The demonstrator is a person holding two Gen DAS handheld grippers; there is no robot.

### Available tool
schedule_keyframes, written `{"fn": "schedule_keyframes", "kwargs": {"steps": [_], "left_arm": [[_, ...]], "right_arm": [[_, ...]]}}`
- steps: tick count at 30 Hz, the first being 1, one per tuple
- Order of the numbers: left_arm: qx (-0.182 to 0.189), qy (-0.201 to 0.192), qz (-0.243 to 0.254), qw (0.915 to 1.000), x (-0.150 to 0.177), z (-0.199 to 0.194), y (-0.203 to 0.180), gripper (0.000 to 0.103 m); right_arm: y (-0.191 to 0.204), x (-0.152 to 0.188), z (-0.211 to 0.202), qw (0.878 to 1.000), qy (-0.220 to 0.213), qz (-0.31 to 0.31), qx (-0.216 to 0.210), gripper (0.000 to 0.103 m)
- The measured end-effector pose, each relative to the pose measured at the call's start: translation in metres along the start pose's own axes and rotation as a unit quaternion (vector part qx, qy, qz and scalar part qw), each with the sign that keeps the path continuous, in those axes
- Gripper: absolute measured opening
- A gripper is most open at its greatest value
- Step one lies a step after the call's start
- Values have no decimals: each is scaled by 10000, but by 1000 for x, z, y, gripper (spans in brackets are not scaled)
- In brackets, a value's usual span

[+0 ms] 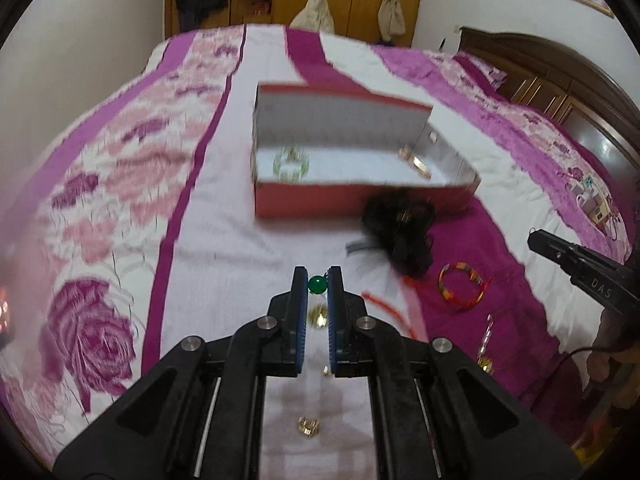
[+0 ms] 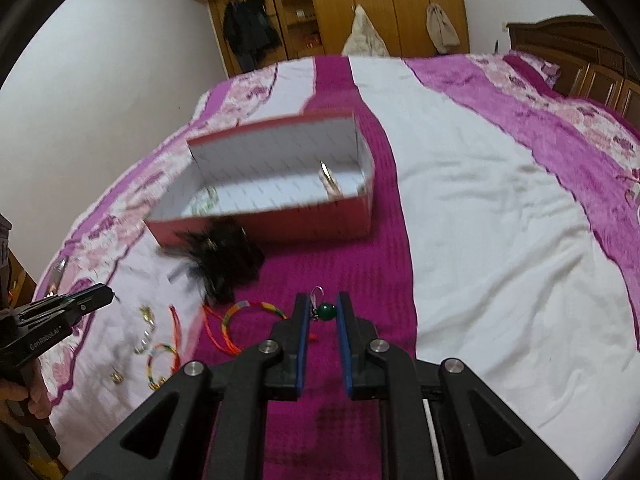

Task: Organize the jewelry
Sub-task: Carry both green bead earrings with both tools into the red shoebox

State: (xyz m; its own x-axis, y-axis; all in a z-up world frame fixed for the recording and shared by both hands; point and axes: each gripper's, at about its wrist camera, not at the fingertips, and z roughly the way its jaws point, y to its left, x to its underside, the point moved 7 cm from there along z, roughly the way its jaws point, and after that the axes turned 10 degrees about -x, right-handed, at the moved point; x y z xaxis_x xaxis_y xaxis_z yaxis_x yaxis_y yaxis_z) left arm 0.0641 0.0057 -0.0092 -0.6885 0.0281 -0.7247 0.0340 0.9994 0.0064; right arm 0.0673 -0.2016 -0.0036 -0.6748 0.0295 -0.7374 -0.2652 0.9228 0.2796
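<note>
A red box (image 1: 320, 200) with a white inside lies open on the bed; it also shows in the right wrist view (image 2: 304, 224). It holds a green beaded bracelet (image 1: 291, 163) and gold clips (image 1: 418, 160). My left gripper (image 1: 318, 282) is shut on a green bead earring (image 1: 317, 284), held above the bedspread. My right gripper (image 2: 322, 310) is shut on a second green bead earring (image 2: 327, 311) with a wire hook. A black feathery hairpiece (image 1: 400, 232) lies in front of the box.
Woven bangles (image 1: 460, 286) (image 2: 256, 322), red cords (image 2: 174, 326) and small gold pieces (image 1: 308, 426) (image 2: 146, 320) lie scattered on the purple and white bedspread. A wooden headboard (image 1: 580, 88) is at right, a wardrobe (image 2: 360, 4) behind.
</note>
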Motion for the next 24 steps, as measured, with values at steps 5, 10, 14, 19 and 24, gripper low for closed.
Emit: {"fn": "schedule_keyframes", "kwargs": {"steps": [5, 10, 14, 19, 24], "left_arm": [[59, -245, -31, 9997, -17, 0, -5, 1], [45, -472, -64, 9989, -33, 3, -8, 1], [33, -656, -102, 9978, -49, 9, -10, 1], [15, -1021, -116, 9947, -71, 13, -12, 1], [-30, -1316, -204, 9911, -92, 20, -14, 1]], "right_arm": [[10, -14, -1, 9997, -215, -109, -81, 15], [15, -25, 1, 9991, -360, -188, -114, 15], [19, -40, 3, 9979, -569, -273, -109, 15], [20, -61, 8, 9961, -817, -325, -101, 15], [21, -81, 17, 9937, -1029, -451, -26, 15]]}}
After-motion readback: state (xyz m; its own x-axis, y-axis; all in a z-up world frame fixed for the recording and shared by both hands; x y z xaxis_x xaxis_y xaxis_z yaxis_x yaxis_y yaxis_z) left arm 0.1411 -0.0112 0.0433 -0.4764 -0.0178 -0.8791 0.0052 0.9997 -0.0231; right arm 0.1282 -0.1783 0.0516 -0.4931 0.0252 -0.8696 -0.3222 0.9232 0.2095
